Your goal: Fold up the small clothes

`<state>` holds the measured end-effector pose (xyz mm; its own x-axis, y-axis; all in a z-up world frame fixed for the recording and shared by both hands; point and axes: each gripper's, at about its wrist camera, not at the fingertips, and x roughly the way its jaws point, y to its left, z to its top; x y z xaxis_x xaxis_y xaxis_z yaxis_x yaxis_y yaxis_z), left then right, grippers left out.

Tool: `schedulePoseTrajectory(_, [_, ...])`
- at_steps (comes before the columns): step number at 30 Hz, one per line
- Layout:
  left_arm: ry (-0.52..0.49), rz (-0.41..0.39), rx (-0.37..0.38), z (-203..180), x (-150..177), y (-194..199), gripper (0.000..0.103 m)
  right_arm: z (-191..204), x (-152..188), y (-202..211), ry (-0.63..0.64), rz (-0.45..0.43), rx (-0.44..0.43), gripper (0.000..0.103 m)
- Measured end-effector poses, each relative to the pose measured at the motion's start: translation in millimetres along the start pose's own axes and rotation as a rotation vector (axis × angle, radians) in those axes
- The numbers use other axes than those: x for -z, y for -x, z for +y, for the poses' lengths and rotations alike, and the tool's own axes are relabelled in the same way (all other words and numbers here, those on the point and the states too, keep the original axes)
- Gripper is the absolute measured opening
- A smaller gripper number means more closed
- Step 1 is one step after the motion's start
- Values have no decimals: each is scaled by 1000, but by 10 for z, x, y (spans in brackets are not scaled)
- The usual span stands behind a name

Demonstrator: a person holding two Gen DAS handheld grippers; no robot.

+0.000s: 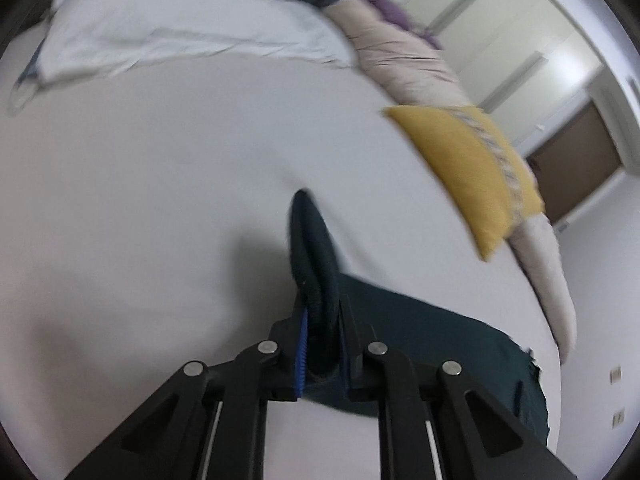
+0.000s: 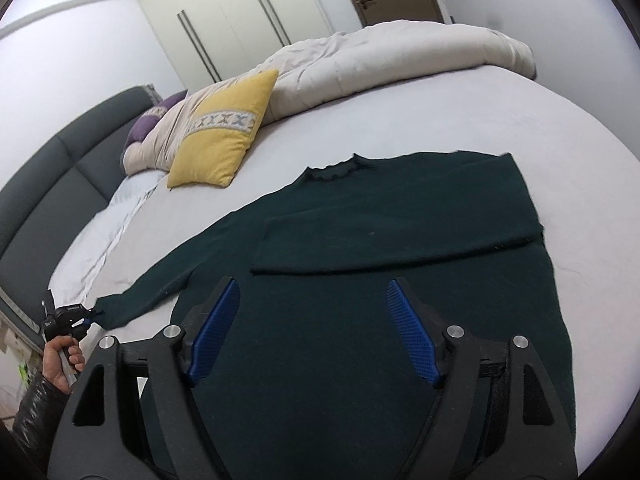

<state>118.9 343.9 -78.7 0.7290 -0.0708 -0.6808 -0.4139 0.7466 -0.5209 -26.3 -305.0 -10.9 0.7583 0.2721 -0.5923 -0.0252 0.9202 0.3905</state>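
Observation:
A dark green sweater (image 2: 360, 340) lies flat on the white bed sheet (image 2: 540, 128), collar at the far side. One sleeve (image 2: 400, 236) is folded across the chest. The other sleeve (image 2: 160, 280) stretches out to the left. My left gripper (image 1: 320, 308) is shut on that sleeve's cuff (image 1: 312, 240) and holds it just above the sheet; it also shows far left in the right wrist view (image 2: 90, 318). My right gripper (image 2: 312, 292) is open and empty, hovering over the sweater's lower body.
A yellow cushion (image 2: 224, 136) and a rolled beige duvet (image 2: 380, 60) lie along the far side of the bed. White pillows (image 1: 180, 32) and a grey headboard (image 2: 52, 176) are at the head. Wardrobes (image 2: 224, 12) and a door stand behind.

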Motion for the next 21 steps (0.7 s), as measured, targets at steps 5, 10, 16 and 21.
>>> schedulePoseTrajectory(5, [-193,-2,137,-1156,315,128,13,-246,93,94,-60,-8,3,74])
schedulePoseTrajectory(10, [-417,82,280,-2465,1146,-12,13,-477,207,199,-115,-21,14,74])
schedulePoseTrajectory(16, [-533,291,353,-3259,2337,-577,17,-781,365,229,-193,1,46,74])
schedulePoseTrajectory(21, [-527,371,352,-3122,2600,-616,63,-845,432,32,-212,80,52,75])
